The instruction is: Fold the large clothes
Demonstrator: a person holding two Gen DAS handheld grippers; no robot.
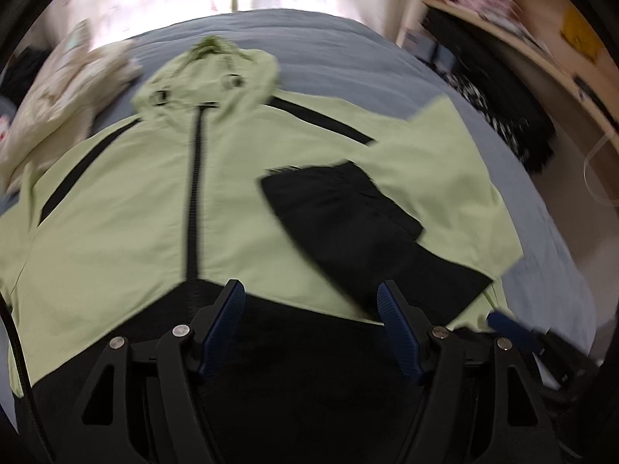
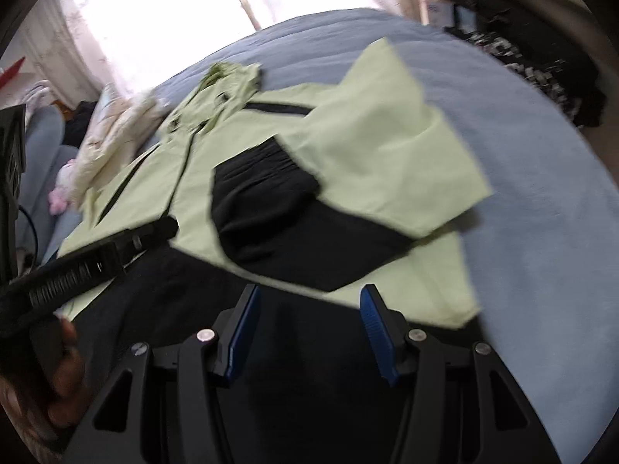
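A pale green hooded jacket [image 1: 127, 212] lies front up on a grey-blue bed [image 1: 348, 50], hood [image 1: 209, 73] toward the far side. Its black zip [image 1: 195, 193] is closed down the middle, above a black hem band. One sleeve [image 1: 437, 178] is folded across the chest, its black cuff section [image 1: 348, 224] lying on the green front.

Bare blue bedcover [image 2: 541, 212] lay open at three o'clock of the jacket [image 2: 387, 147] — a cream bundle [image 1: 58, 92] crowded ten o'clock.
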